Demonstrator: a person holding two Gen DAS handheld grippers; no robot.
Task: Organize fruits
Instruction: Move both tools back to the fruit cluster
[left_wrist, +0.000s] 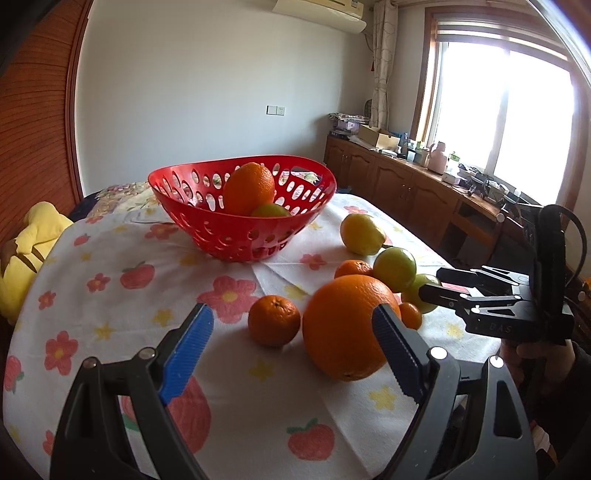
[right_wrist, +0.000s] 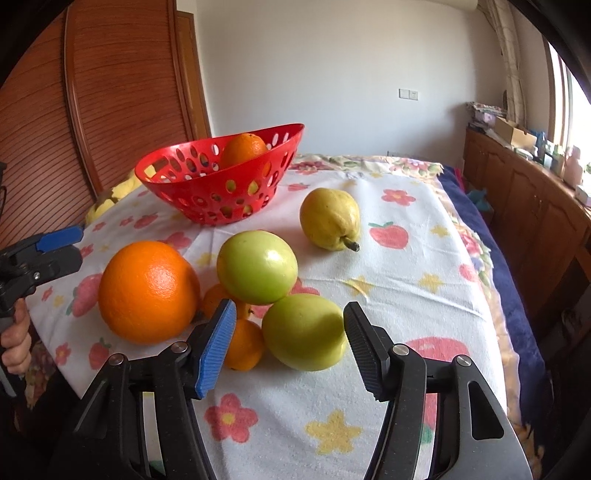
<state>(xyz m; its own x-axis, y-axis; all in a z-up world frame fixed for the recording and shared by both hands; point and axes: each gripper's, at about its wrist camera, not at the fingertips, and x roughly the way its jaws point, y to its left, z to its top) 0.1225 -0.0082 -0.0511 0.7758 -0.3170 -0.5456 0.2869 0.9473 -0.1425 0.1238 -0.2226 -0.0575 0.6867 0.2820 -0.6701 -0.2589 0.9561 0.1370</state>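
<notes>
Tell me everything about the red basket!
The red basket looks like shiny plastic, an oval bowl with a wavy rim and lots of oval holes in its sides. It stands upright on the flowery cloth, behind the loose fruit, touching none of it. Inside are a big orange and a greenish fruit below it. Neither claw is near it.

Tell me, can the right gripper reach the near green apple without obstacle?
Probably yes. The right gripper is open, and the near green apple lies between its fingers with nothing in front; a small orange sits close beside it.
</notes>
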